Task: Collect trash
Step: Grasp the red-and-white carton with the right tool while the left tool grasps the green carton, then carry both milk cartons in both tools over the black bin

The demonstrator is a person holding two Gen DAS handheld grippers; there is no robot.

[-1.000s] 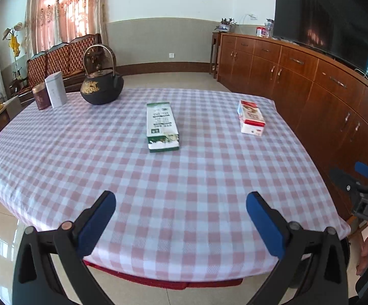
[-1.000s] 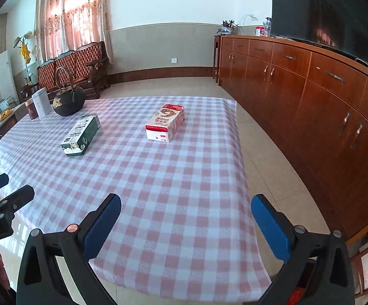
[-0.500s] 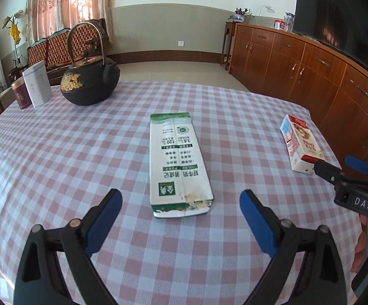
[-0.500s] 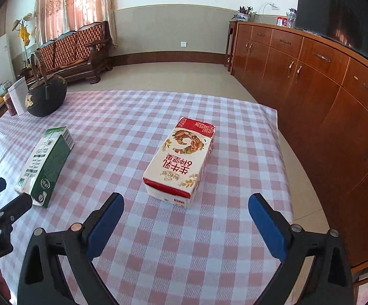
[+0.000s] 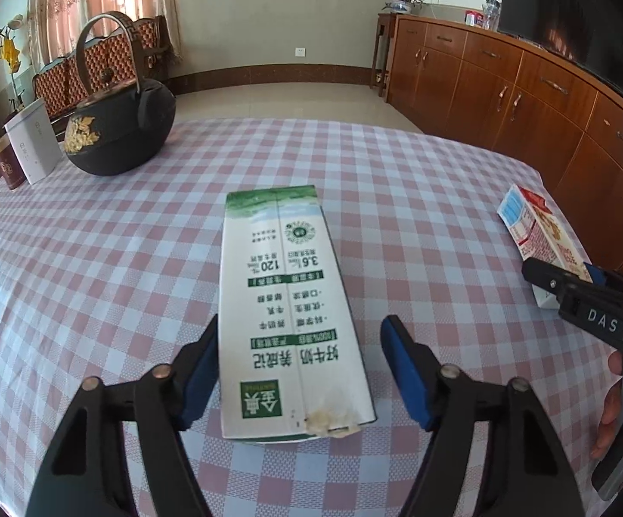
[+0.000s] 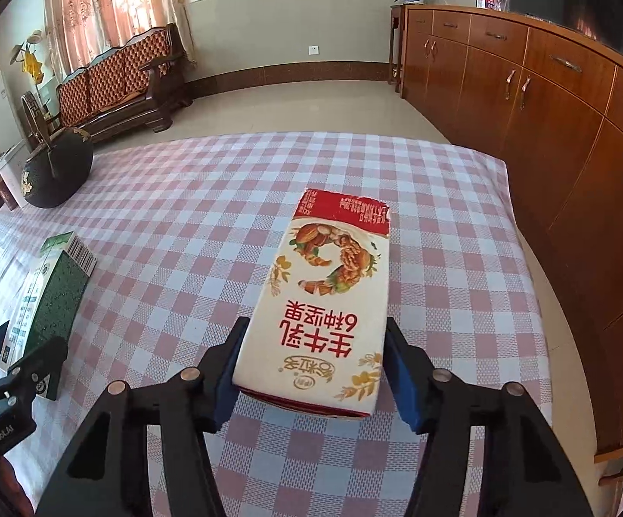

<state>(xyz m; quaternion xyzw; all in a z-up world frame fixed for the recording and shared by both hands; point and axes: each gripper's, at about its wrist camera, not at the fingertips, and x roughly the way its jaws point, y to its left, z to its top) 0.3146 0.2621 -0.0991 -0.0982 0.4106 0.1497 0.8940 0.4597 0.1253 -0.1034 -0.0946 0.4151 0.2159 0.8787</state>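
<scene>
Both tongs have just been closing over cartons lying flat on the checked bench [image 5: 96,258]. The left tongs [image 5: 300,370] are straddling the green milk carton [image 5: 289,314], the left pad touching it, a gap at the right pad. The right tongs [image 6: 311,370] are pressing the red-and-white milk carton [image 6: 328,301] on both sides.

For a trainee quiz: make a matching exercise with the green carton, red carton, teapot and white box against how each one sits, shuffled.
1. green carton
2. red carton
3. teapot
4. white box

A. upright, beside a dark red tin
B. lying flat, on the side nearest the wooden cabinets
C. handle raised, gold decoration
D. lying flat, torn at its near corner

Pairs: 1-D, 2-B, 3-C, 4-A.
</scene>
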